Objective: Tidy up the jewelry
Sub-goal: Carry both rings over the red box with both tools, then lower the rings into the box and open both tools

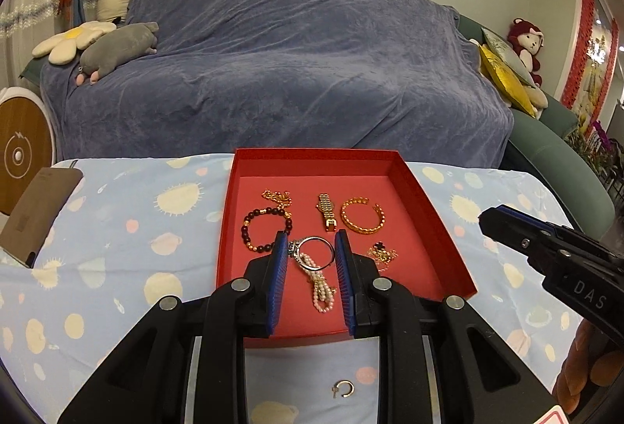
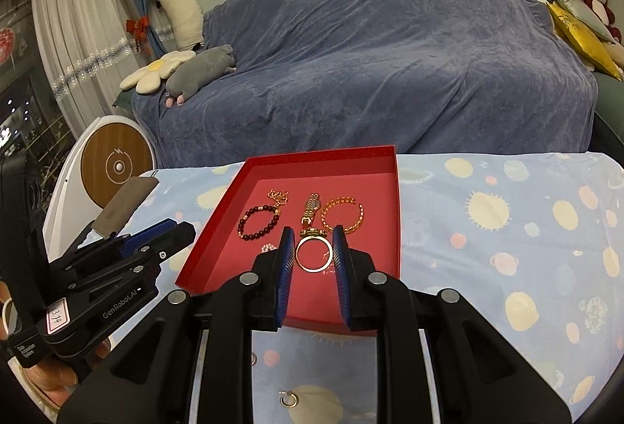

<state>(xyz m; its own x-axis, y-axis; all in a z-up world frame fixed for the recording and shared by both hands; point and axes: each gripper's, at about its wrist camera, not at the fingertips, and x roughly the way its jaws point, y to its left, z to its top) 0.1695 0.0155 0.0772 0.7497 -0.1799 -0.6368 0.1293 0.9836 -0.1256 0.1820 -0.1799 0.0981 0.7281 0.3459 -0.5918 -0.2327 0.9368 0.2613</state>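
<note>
My left gripper (image 1: 311, 234) is shut on a silver ring (image 1: 299, 255) with a stone, held above the red box (image 1: 312, 153). In the right wrist view my right gripper (image 2: 312, 229) is shut on a gold ring (image 2: 314, 270) over the same box (image 2: 323, 155). Inside the box lie a dark bead bracelet (image 1: 267, 229), a gold chain (image 1: 277, 197), a gold watch (image 1: 327, 215), an open gold bangle (image 1: 362, 217), a pearl strand (image 1: 321, 287) and a black clover chain (image 1: 380, 252). Each view shows the other gripper (image 1: 485, 223) (image 2: 187, 229) from the side.
Small hoop earrings (image 1: 343, 389) (image 2: 288, 398) lie on the patterned cloth in front of the box. A brown card (image 1: 39, 213) rests at the table's left edge. A blanket-covered sofa (image 1: 292, 73) stands behind the table. A hand (image 2: 58, 385) grips the left tool.
</note>
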